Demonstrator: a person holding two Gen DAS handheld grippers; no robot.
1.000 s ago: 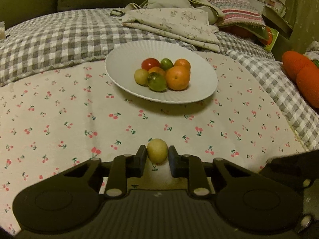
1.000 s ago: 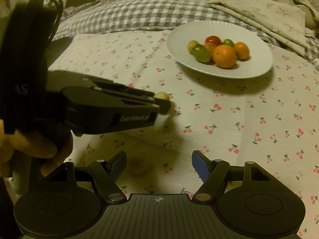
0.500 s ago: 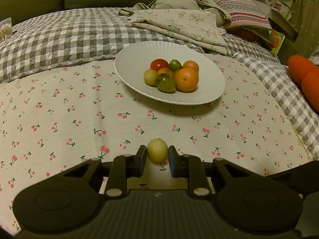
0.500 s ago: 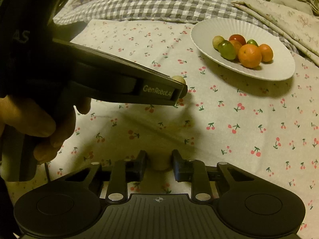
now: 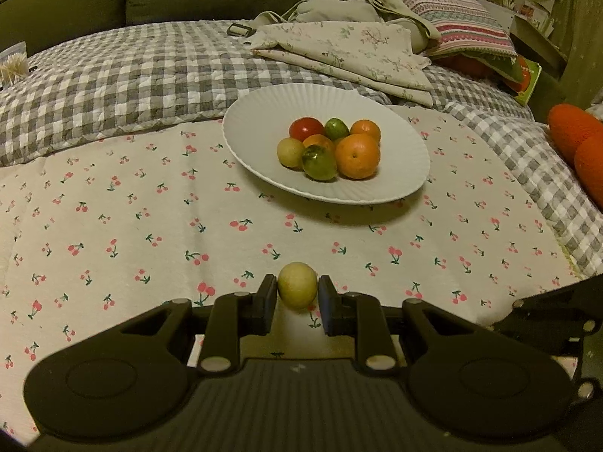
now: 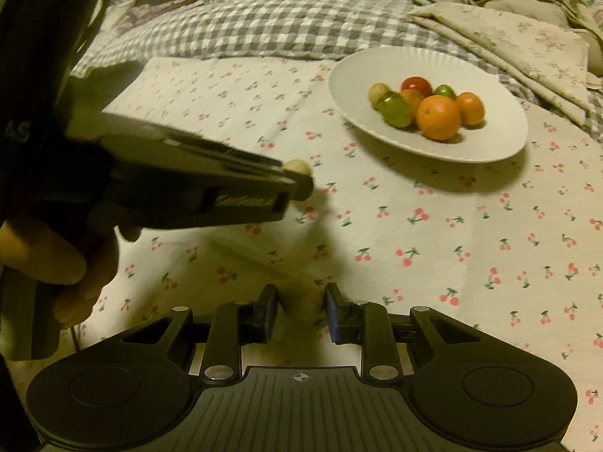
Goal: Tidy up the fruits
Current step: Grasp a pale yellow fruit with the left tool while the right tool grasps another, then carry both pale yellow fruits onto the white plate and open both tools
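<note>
While the left gripper [image 5: 297,293] keeps its pale yellow-green fruit [image 5: 297,285] pinched above the cherry-print cloth [image 5: 150,226], nearer the white plate [image 5: 410,173] than a second ago, the right gripper [image 6: 300,308] has narrowed from wide onto a dim brownish fruit [image 6: 301,299] at the cloth's near edge (hard to make out), so both fruits look ready for the plate.

Right gripper [image 6: 300,308] now closed around a shadowed fruit [image 6: 301,301].
</note>
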